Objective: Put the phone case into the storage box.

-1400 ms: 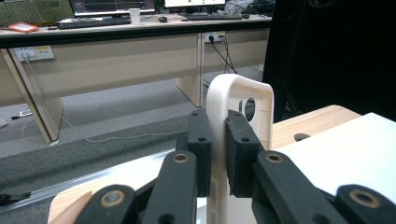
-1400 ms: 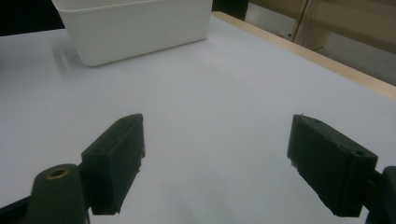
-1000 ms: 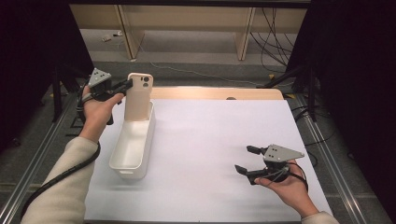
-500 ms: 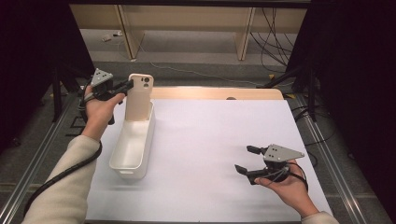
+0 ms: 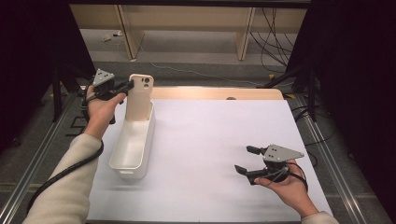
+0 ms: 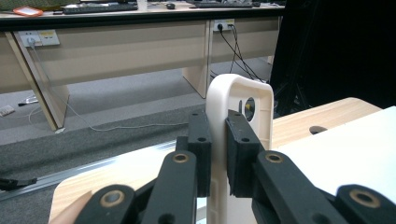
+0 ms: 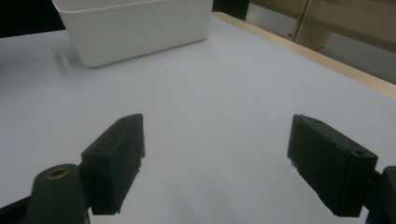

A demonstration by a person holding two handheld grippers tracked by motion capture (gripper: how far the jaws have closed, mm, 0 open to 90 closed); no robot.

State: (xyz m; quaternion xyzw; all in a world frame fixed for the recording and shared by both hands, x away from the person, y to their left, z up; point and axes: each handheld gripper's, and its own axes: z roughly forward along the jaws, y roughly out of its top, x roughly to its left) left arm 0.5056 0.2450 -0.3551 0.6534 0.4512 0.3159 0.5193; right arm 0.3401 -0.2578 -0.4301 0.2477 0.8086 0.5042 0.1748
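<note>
Progress looks partway: your left gripper is clamped on the edge of the cream phone case, holding it upright with its lower end inside the far end of the white bin. By my reading, what remains is lowering it and letting go. Your right gripper rests with jaws spread wide and nothing between them, well apart on the white table. No brand, label or writing can be read anywhere.

Cream phone case standing upright, pinched edge-on right between the jaws, its bottom end dipping into the white bin.
</note>
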